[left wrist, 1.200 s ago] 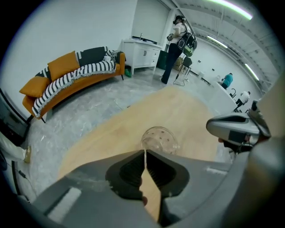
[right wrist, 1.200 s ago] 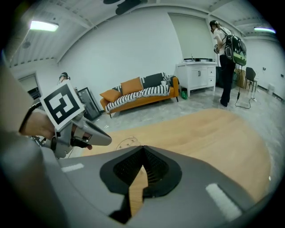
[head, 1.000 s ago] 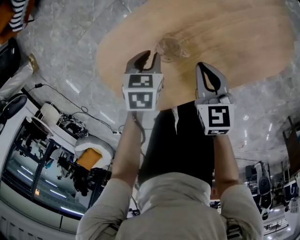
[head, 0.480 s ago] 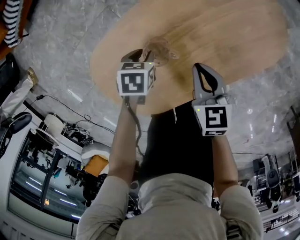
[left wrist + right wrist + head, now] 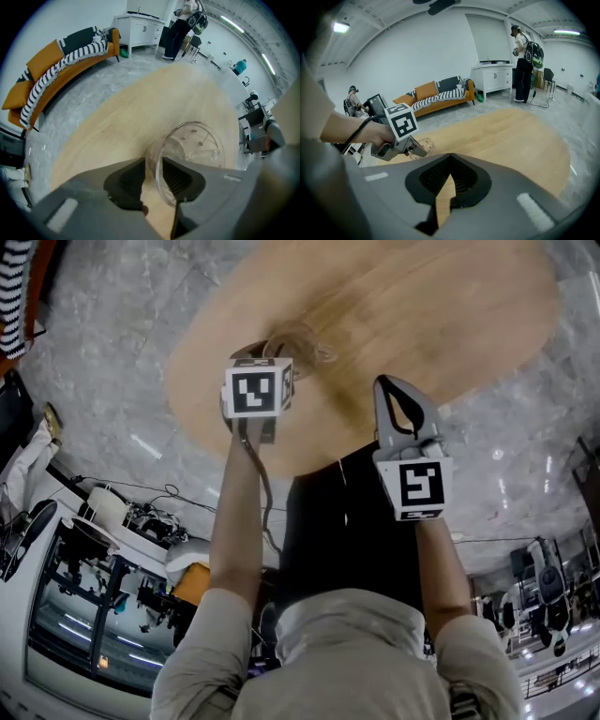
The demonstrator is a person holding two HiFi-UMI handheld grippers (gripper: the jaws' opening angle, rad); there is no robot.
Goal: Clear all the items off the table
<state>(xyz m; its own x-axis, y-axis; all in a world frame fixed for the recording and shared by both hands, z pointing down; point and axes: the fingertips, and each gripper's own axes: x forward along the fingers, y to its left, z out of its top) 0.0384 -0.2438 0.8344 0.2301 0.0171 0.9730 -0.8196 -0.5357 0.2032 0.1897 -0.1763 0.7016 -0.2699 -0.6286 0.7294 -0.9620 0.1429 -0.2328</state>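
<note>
Right now the clear cup is the only item I can find on the worktop, so I judge the clearing to be nearly finished, with this one piece left to lift away. It stands upright on the wood, at about 9 o'clock from the middle of the round top in the head view, not far from the near edge.

My left gripper points steeply down onto it. Its jaws have just been opening and now stand spread, with the cup's thin wall between them: one jaw is outside the rim and the other reaches over the mouth. As far as I can see the pads are not yet pressing on the wall, so I do not count the cup as gripped. What remains, in my reading, is to close on the rim, raise the cup and carry it off the worktop.

My right gripper waits at roughly 4 o'clock from the cup in the head view, over the near edge of the wood. Its jaws are pressed together at the tips and pinch nothing; only bare wood shows through the gap below them.

Farther out, at 10 o'clock in the left gripper view, an orange sofa stands on the grey floor.
</note>
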